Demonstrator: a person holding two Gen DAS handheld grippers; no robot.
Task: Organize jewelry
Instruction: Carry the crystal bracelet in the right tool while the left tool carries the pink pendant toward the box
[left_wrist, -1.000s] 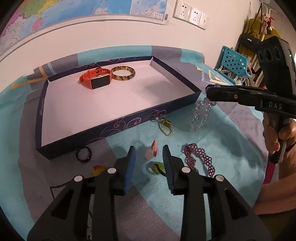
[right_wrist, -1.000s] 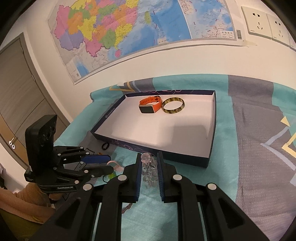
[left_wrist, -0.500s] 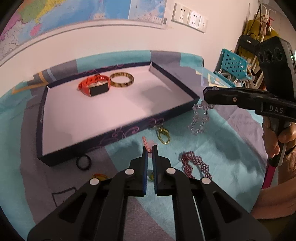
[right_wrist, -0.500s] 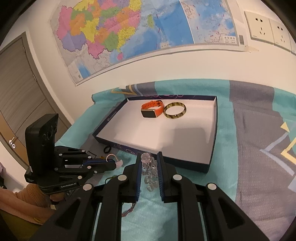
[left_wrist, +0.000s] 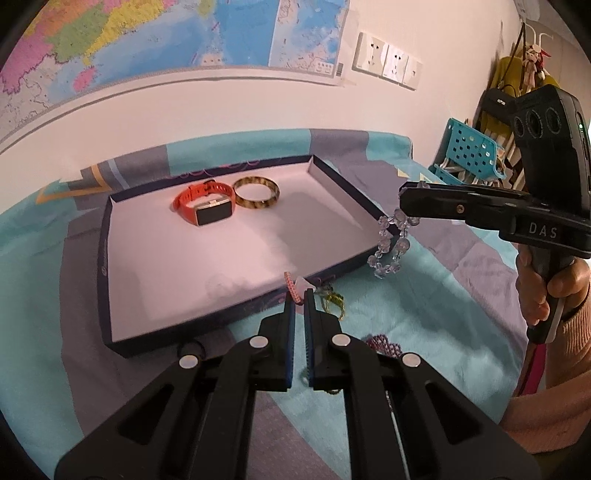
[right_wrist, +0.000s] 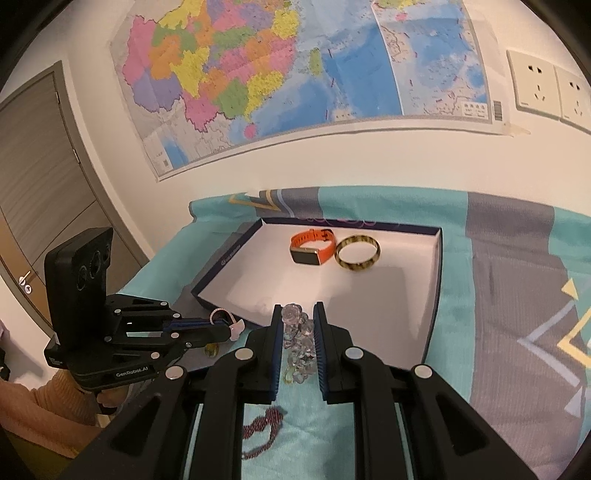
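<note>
While we look along the left gripper (left_wrist: 300, 295), its blue-padded jaws are pressed nearly together on a small pink woven band with a pale charm (left_wrist: 294, 289), which pokes up between the tips. Same piece shows from the other side too, sticking out of that tool over at the left of the right wrist view.

Our right gripper (right_wrist: 297, 314) is pinching a clear crystal bead bracelet (right_wrist: 297, 339), and the beads hang in a loop below the tips, clear of the cloth. Down on the teal and grey patterned cloth (left_wrist: 424, 314) we can see a dark red beaded bracelet (right_wrist: 264, 430) lying flat near us, plus a little yellow-green beaded piece (left_wrist: 334, 304) just beside the box wall.

Further out sits the shallow dark blue box with a white inside (left_wrist: 122, 343). At its far end we've got an orange strap smartwatch (left_wrist: 205, 206) and a tortoiseshell bangle (left_wrist: 257, 192) side by side, pretty much touching.

Behind all that there's a colourful wall map (right_wrist: 280, 70) and white wall sockets (left_wrist: 386, 59).
</note>
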